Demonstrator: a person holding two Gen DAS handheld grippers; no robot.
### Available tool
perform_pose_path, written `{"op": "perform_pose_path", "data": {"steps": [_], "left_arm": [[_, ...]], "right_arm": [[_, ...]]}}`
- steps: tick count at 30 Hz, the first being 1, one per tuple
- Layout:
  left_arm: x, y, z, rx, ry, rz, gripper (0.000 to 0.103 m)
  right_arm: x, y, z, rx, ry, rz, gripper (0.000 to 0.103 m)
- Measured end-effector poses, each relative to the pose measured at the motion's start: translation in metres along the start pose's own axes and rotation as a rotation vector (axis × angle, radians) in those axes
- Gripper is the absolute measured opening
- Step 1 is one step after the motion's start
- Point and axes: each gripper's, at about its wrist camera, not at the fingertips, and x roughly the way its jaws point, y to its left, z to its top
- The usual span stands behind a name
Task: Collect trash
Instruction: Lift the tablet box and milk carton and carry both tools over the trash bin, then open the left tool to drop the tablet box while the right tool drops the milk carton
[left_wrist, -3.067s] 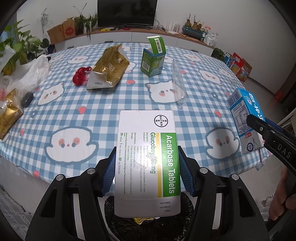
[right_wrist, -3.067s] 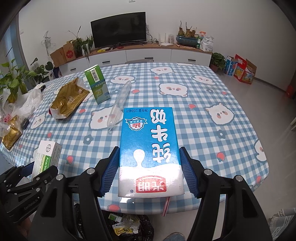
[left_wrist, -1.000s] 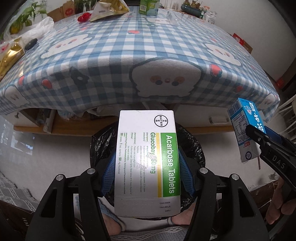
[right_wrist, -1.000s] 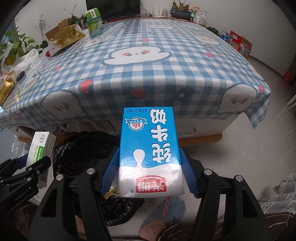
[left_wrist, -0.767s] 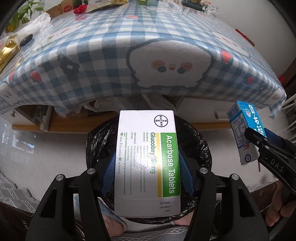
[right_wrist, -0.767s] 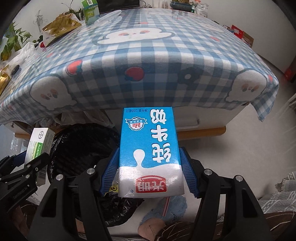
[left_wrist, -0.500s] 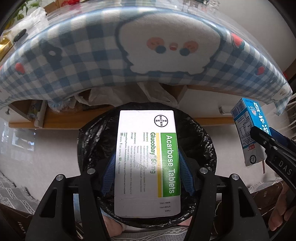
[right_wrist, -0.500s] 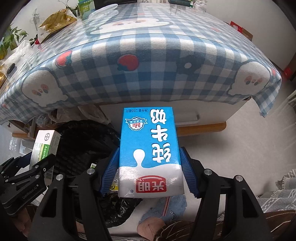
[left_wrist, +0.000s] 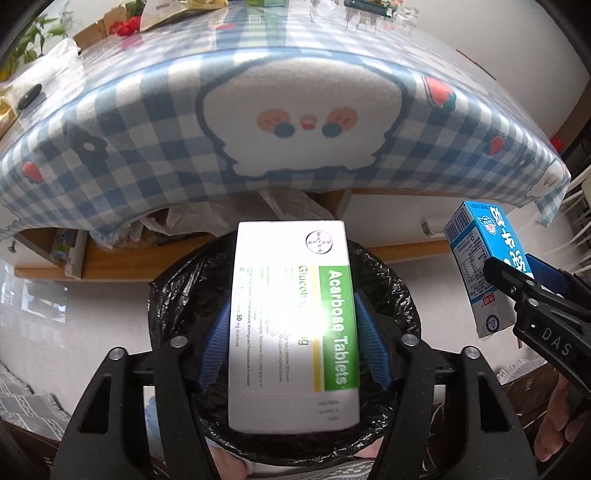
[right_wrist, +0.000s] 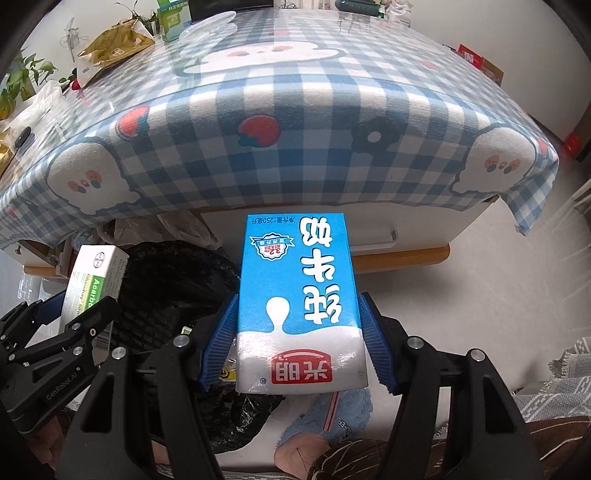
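From the left wrist camera, the left gripper (left_wrist: 293, 341) is clamped on a white and green tablet box (left_wrist: 291, 314), its blue pads pressing the box's two long sides. The box hangs directly over the mouth of a black bin bag (left_wrist: 391, 295) that stands on the floor, just in front of the table edge. Above it the table (left_wrist: 147, 122) fills the upper half of the view, draped with a blue checked cloth printed with white cartoon faces; the cloth hangs down over the near edge. At the right side, the right gripper (left_wrist: 517, 280) holds a blue milk carton (left_wrist: 476, 258) in the air, off to the side of the bag and clear of its rim.

From the right wrist camera, the right gripper (right_wrist: 297, 339) is closed on the milk carton (right_wrist: 299, 302), which sits between its blue pads with the printing upside down. The carton is above the floor, beside the bin bag (right_wrist: 162, 295) rather than over it. At the lower left, the left gripper (right_wrist: 85, 314) grips the tablet box (right_wrist: 92, 284) against the bag's far side. On the table (right_wrist: 332, 110) behind, a gold foil pouch (right_wrist: 114, 44), a green box (right_wrist: 171, 20) and a clear plastic piece (right_wrist: 207, 24) lie near the far edge.
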Motion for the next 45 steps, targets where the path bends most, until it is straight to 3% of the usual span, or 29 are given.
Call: {"op": "perform_pose_path", "data": {"steps": [6, 12, 25, 33, 45], "left_arm": [[-0.021, 0.022, 0.0, -0.006, -0.046, 0.037, 0.085], [-0.04, 0.051, 0.005, -0.032, -0.089, 0.059, 0.097], [-0.064, 0.098, 0.004, -0.055, -0.116, 0.082, 0.097], [-0.062, 0.125, 0.0, -0.115, -0.108, 0.091, 0.097], [-0.039, 0.131, -0.007, -0.117, -0.061, 0.092, 0.097]], "right_arm": [[-0.017, 0.012, 0.002, -0.017, -0.033, 0.026, 0.061], [-0.03, 0.037, 0.004, -0.041, -0.063, 0.055, 0.061], [-0.027, 0.09, -0.002, -0.096, -0.063, 0.088, 0.061], [-0.006, 0.116, -0.012, -0.137, -0.039, 0.089, 0.061], [0.027, 0.136, -0.024, -0.179, 0.01, 0.081, 0.061]]}}
